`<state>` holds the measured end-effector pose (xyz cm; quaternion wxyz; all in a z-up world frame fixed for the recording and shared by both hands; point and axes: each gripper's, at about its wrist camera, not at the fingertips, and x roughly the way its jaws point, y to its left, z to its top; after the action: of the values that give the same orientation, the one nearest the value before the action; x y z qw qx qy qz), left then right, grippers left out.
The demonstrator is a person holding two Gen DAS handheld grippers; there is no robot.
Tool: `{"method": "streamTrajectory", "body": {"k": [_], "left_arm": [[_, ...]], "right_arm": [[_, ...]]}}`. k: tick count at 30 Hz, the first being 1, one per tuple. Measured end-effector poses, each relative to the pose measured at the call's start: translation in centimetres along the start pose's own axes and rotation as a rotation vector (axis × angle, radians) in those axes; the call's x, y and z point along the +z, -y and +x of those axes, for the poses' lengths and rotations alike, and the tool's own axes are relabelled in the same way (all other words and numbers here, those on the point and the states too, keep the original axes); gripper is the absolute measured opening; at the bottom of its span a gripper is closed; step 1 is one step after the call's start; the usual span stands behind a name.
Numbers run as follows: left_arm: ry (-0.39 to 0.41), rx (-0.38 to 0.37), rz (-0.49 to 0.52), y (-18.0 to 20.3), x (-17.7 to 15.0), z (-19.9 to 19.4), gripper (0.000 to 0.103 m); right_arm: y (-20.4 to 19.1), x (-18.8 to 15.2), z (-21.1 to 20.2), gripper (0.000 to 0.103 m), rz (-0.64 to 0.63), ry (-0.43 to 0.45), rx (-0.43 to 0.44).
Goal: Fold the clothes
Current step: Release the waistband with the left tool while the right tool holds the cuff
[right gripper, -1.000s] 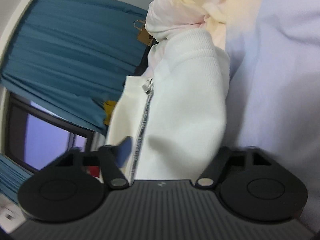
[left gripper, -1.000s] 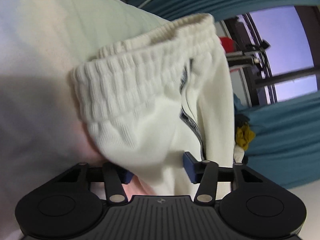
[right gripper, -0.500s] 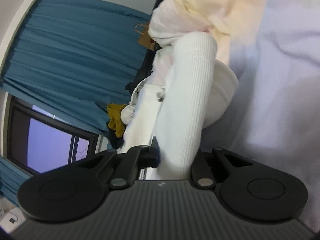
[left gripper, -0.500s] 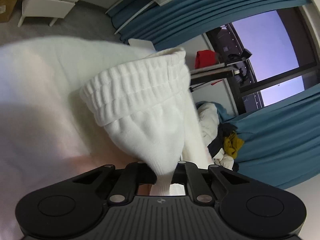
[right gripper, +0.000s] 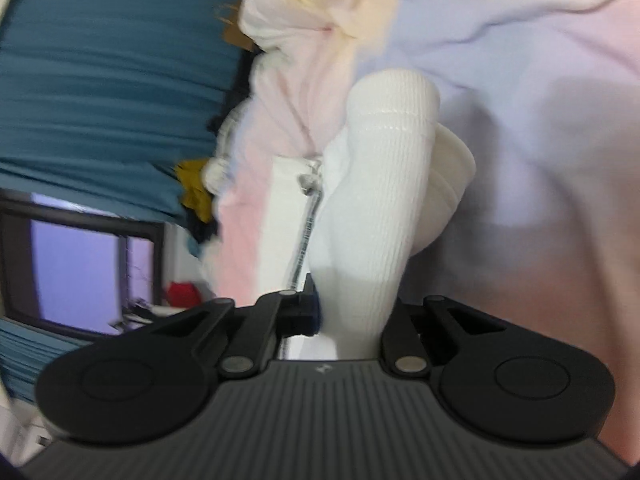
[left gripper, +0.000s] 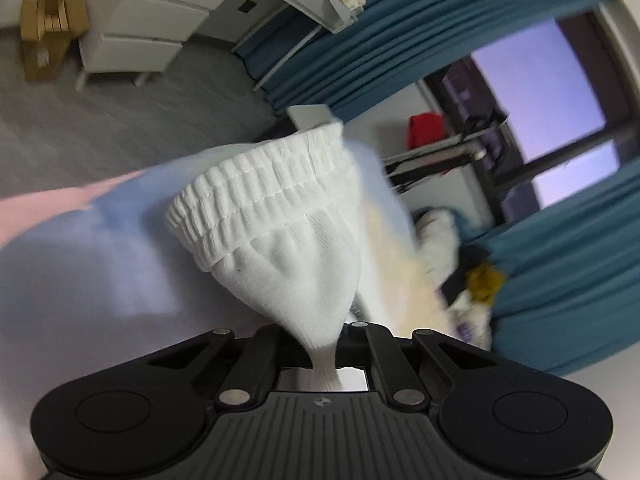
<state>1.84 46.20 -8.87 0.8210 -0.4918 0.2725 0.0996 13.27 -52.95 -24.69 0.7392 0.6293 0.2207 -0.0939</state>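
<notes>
Both tools are clamped on the white jacket, the left tool (left gripper: 324, 354) pinching fabric below the ribbed hem (left gripper: 256, 196) and the right tool (right gripper: 352, 320) gripping the cuff (right gripper: 384, 208), held above the bed (right gripper: 540, 140), so I'd keep both grips firm and lift evenly to open it flat.

Gripper: our left gripper (left gripper: 323, 354), fingers closed, pinching a bunched fold of cloth.
Garment: white knit garment (left gripper: 288, 248) with a ribbed elastic band (left gripper: 256, 196) at its far end, fanning out from our pinch.
Beneath: pale sheet (left gripper: 80, 264), tinted pink and blue, blurred.
Right side: heap of mixed clothes (left gripper: 472, 276), one mustard-yellow piece among them.
Backdrop: teal curtains (left gripper: 400, 52) framing our view of a window (left gripper: 560, 76); a red item (left gripper: 424, 130) near a metal rack.
Far left: white drawer unit (left gripper: 140, 32) on grey floor, cardboard box (left gripper: 50, 28) beside it.
</notes>
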Motion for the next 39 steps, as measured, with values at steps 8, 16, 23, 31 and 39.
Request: {"method": "streamTrajectory", "body": {"k": [8,16,23,31,39], "left_arm": [[-0.036,0.072,0.093,-2.5,-3.2,-2.2,0.027],[0.023,0.127,0.369,2.9,-6.5,-8.6,0.051],[0.02,0.06,0.568,12.3,-12.1,-6.7,0.056],[-0.116,-0.002,0.707,19.6,-20.9,3.3,0.056],[-0.158,0.087,0.858,19.4,-25.7,11.3,0.055]], "right_arm": [[1.8,-0.1,0.5,0.013,0.005,-0.018,-0.057],[1.6,0.1,0.8,0.013,-0.03,-0.018,-0.068],[1.2,0.3,1.2,0.013,-0.051,-0.019,-0.074],[0.9,0.4,1.1,0.013,-0.054,0.003,-0.067],[-0.7,0.1,1.1,0.013,-0.158,0.043,-0.069]]}}
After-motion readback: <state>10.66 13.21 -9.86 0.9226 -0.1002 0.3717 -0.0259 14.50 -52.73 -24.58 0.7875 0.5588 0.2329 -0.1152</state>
